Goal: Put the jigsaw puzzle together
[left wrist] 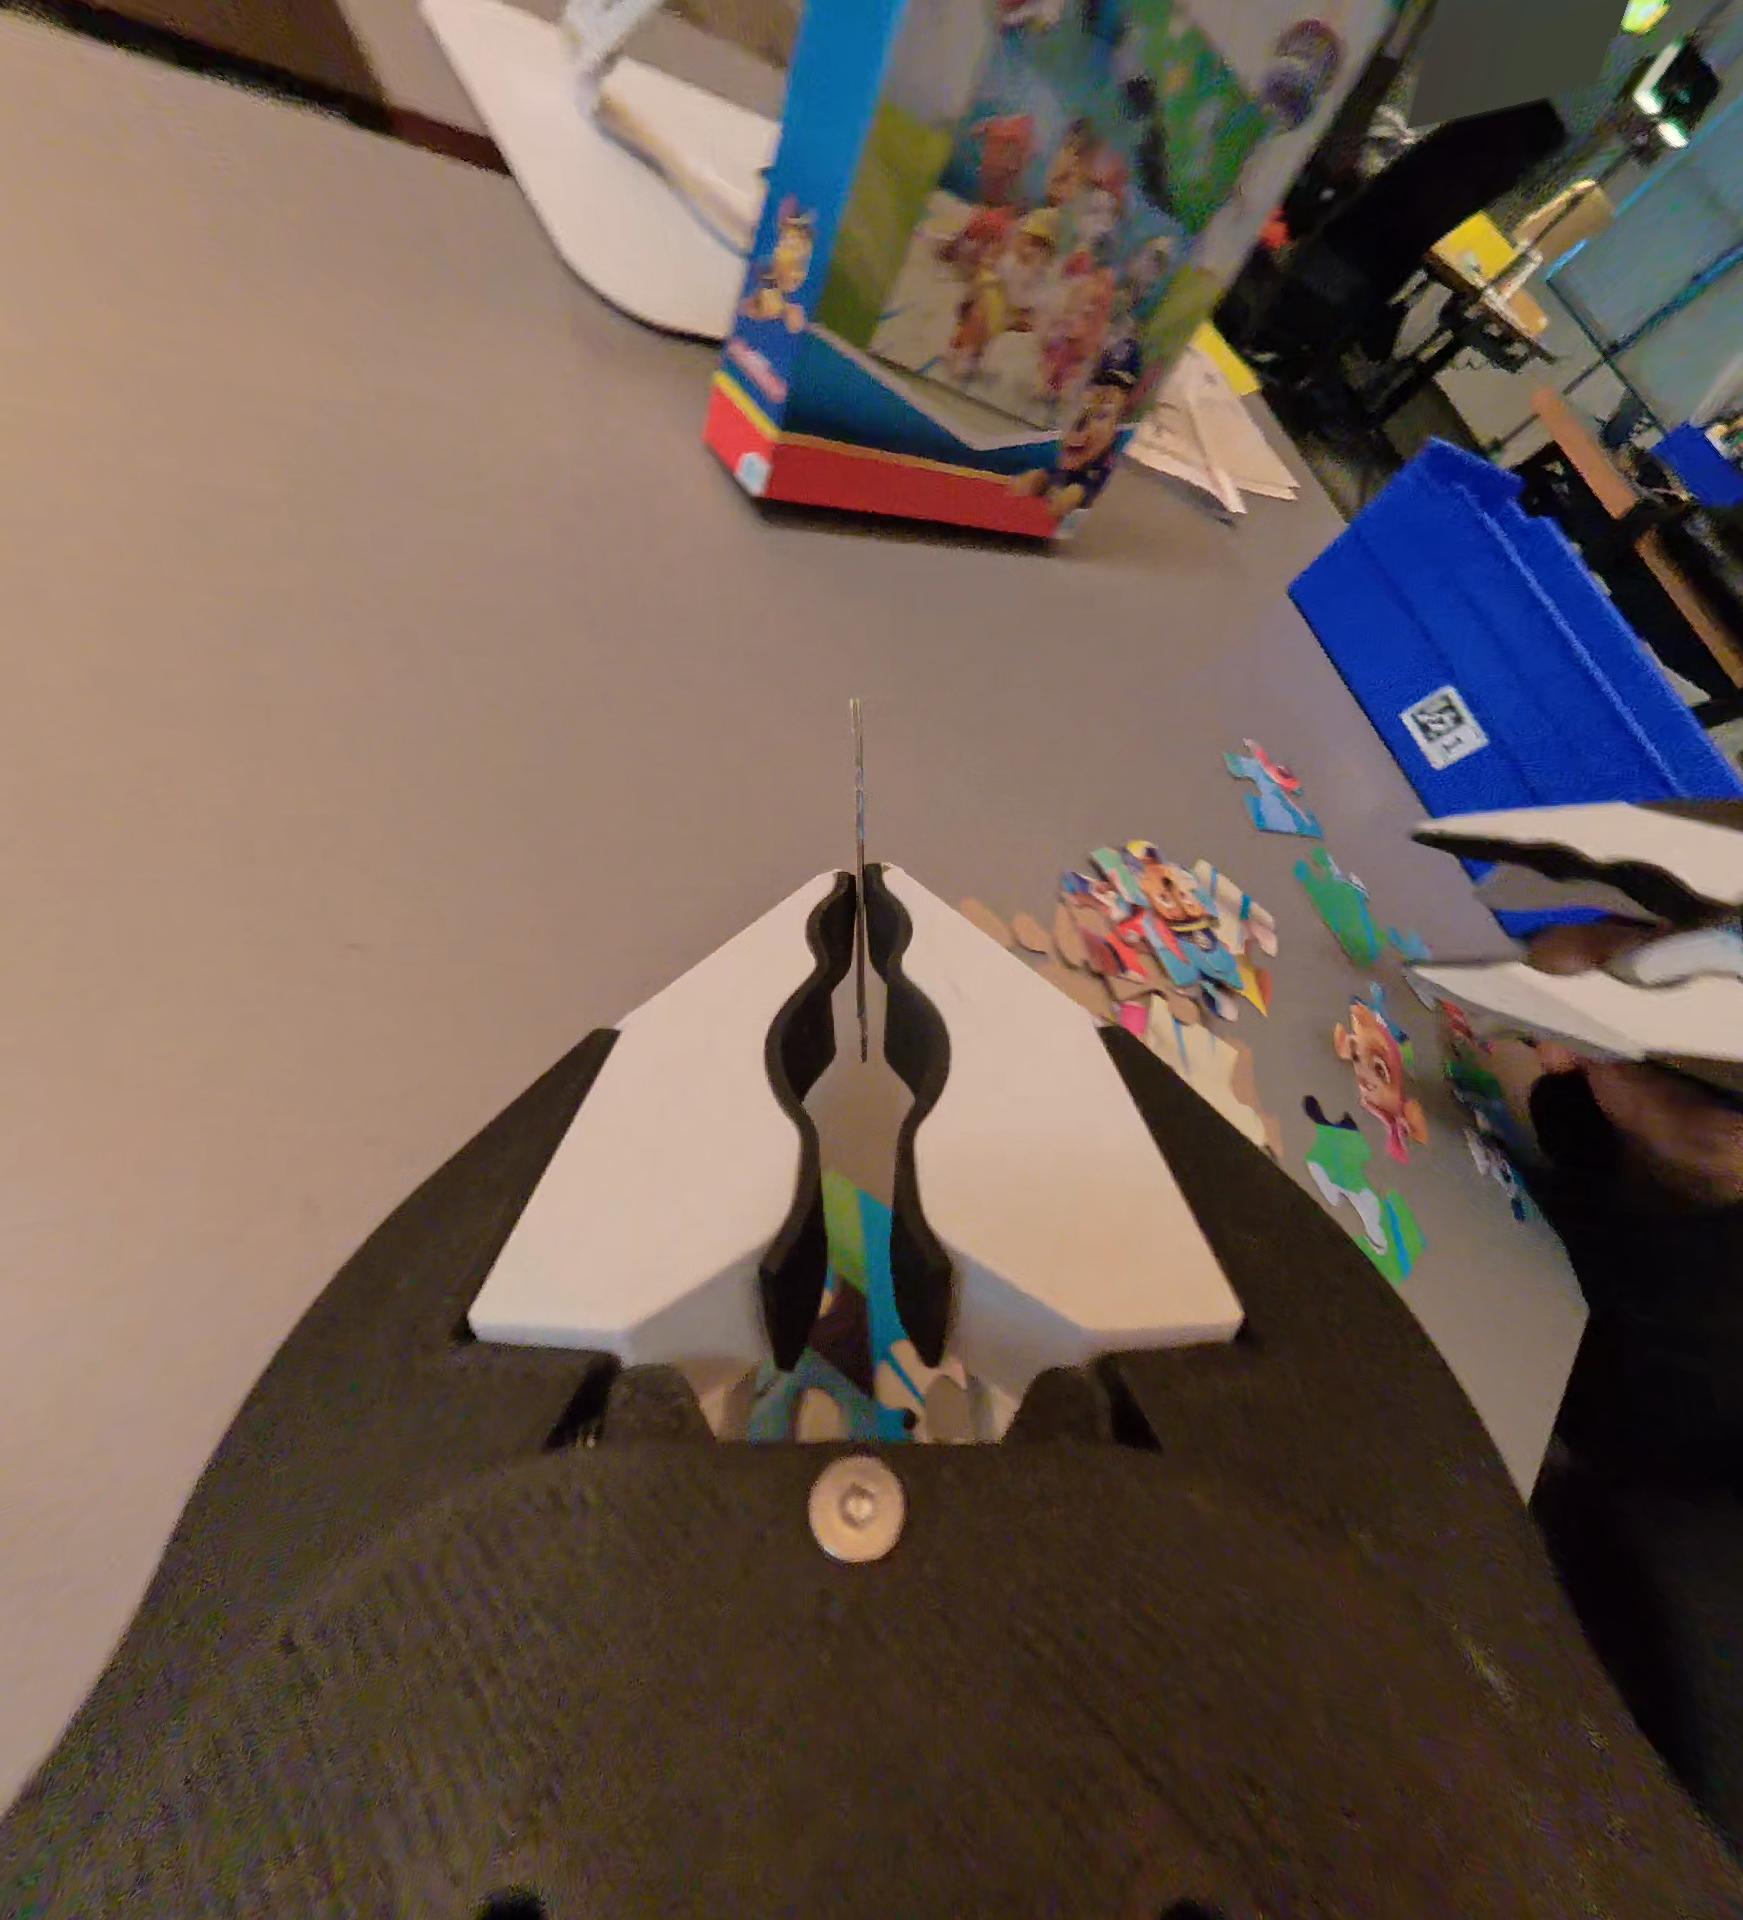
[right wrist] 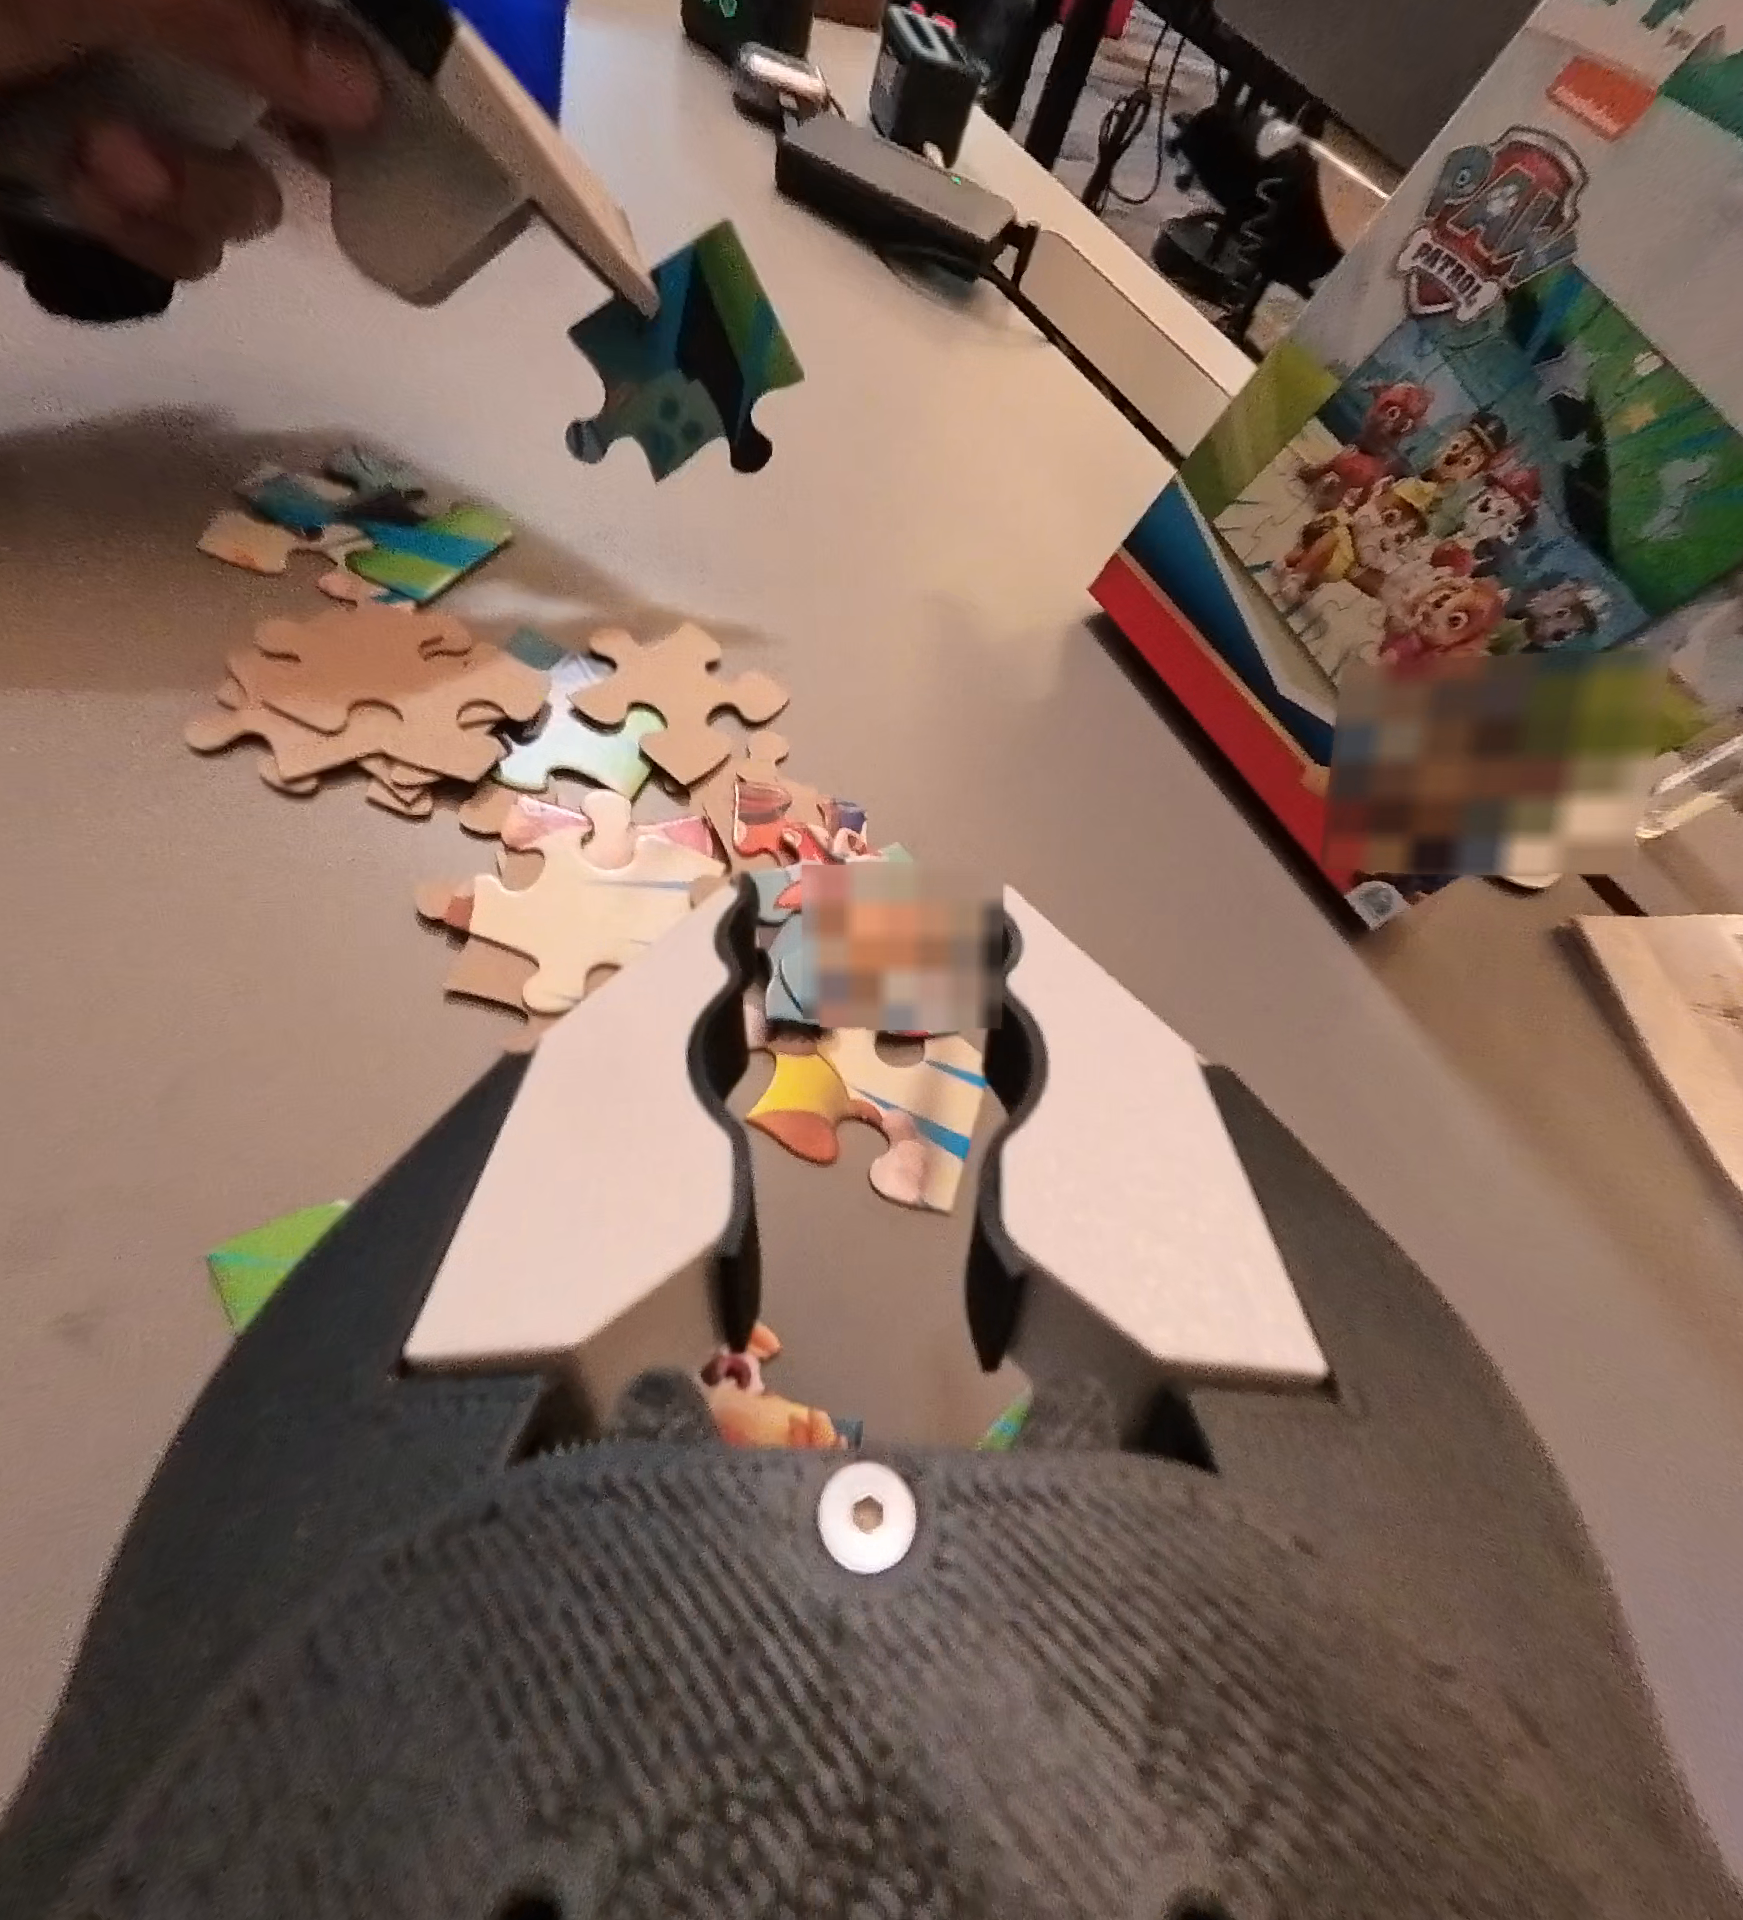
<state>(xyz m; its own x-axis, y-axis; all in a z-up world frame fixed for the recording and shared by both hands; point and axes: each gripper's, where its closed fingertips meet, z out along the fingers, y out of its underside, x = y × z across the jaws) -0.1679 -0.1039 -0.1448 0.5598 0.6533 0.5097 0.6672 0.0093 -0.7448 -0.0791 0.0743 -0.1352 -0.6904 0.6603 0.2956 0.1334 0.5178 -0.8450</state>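
My left gripper is shut on a thin jigsaw piece, seen edge-on and held upright above the grey table. The right wrist view shows that gripper at the upper left pinching the blue and green piece by one corner, in the air. My right gripper is open and holds nothing. It hovers low over a loose pile of jigsaw pieces, some face down and brown. The left wrist view shows it open at the right edge, over the pile.
A colourful puzzle box stands upright at the far side, also seen at the right wrist view's right. A blue bin sits to the right. Papers lie at the right edge. A black device with cable lies at the back. The gap from one gripper's tips to the other's is roughly 20 cm.
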